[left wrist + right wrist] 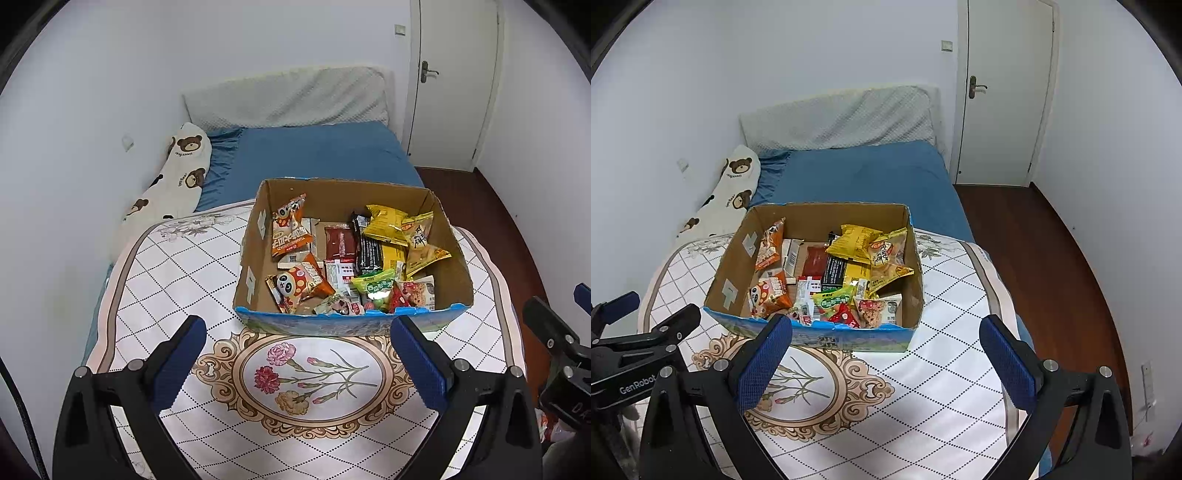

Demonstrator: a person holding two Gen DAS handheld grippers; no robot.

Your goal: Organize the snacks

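Floral quilt (177, 266) over blue bed (317, 155) — white door (454, 81), wood floor (1034, 251).

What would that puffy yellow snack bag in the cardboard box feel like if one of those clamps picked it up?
The yellow snack bag looks puffed with air, so it is probably light and would crumple if squeezed. Its glossy film may be slippery between the pads. It rests loosely on other packets in the cardboard box, so a push would likely slide it, not roll it.
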